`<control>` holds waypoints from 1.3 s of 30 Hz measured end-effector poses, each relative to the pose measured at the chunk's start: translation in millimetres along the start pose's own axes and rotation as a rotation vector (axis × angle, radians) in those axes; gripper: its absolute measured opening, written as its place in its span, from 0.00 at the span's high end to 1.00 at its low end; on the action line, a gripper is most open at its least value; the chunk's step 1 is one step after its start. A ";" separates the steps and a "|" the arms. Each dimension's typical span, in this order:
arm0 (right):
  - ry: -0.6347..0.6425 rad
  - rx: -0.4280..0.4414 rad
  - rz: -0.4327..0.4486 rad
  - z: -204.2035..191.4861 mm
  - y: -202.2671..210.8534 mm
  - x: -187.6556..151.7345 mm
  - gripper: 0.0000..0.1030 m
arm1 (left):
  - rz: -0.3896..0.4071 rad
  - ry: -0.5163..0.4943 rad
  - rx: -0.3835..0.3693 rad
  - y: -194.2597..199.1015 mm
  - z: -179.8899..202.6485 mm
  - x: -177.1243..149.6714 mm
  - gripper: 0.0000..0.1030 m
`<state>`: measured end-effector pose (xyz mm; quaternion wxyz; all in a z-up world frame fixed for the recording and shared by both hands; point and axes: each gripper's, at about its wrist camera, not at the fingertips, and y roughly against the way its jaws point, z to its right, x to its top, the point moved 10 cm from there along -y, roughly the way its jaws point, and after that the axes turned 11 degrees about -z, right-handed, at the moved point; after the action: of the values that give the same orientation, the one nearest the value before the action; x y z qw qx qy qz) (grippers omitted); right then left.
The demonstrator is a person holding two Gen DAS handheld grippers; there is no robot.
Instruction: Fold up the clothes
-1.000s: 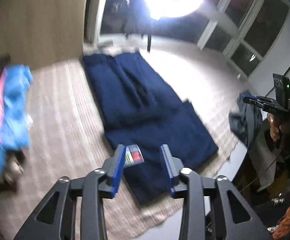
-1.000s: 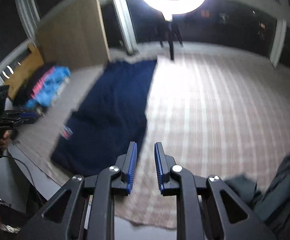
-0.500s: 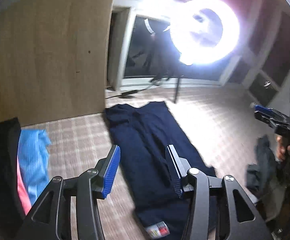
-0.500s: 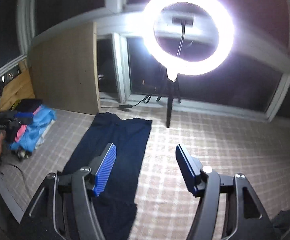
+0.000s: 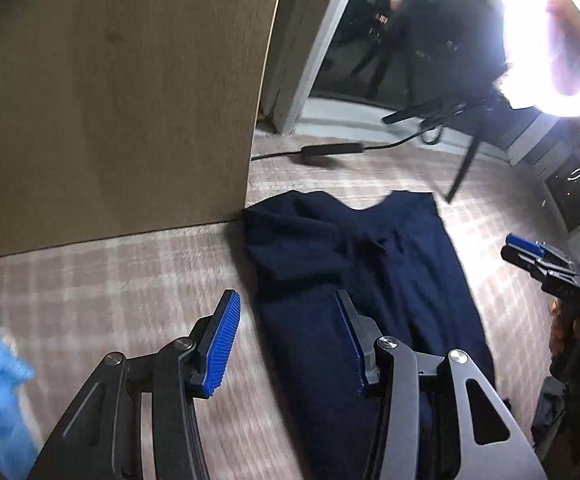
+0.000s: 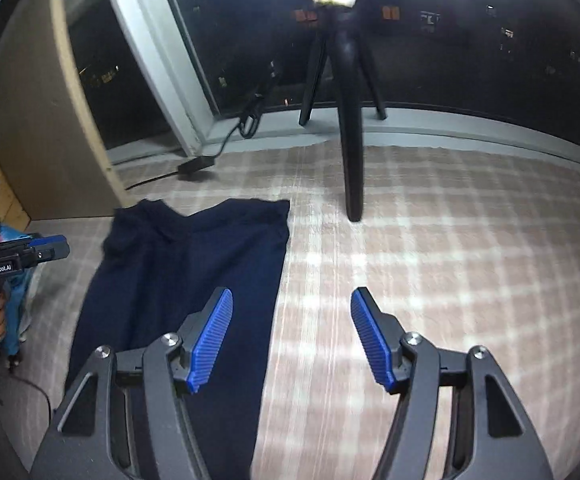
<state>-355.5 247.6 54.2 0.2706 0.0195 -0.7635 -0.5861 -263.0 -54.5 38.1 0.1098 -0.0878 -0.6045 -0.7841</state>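
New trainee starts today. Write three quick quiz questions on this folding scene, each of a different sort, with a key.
1. True or false: the right claw is shut on the navy garment.
2. Multiple choice: in the right wrist view, what stands on the checked rug to the right of the garment's far end? A) a chair B) a black tripod leg C) a basket
3. Fill in: in the left wrist view, the left claw hovers over the garment's ____ edge.

Key:
1. False: both pads are apart with nothing between them.
2. B
3. left
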 end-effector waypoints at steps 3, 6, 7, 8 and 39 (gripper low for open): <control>0.015 0.006 -0.015 1.1 -21.7 16.2 0.41 | -0.027 -0.005 0.015 -22.8 -3.4 11.1 0.56; 0.047 0.027 -0.030 -3.1 -39.0 31.1 0.41 | -0.044 -0.014 0.017 -38.4 -2.6 16.1 0.56; 0.058 0.032 -0.037 -4.6 -44.3 35.0 0.41 | -0.046 -0.015 0.019 -41.4 -2.6 17.0 0.56; 0.068 0.033 -0.044 -6.1 -48.9 37.8 0.41 | -0.046 -0.015 0.022 -44.5 -3.0 18.3 0.56; 0.202 0.076 -0.046 -29.1 -90.0 59.3 0.79 | -0.008 -0.057 0.055 -62.4 3.8 42.5 0.79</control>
<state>-419.2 173.1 0.7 0.3319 0.1063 -0.7533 -0.5577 -321.1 -38.4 -7.3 0.0919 -0.1048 -0.6291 -0.7647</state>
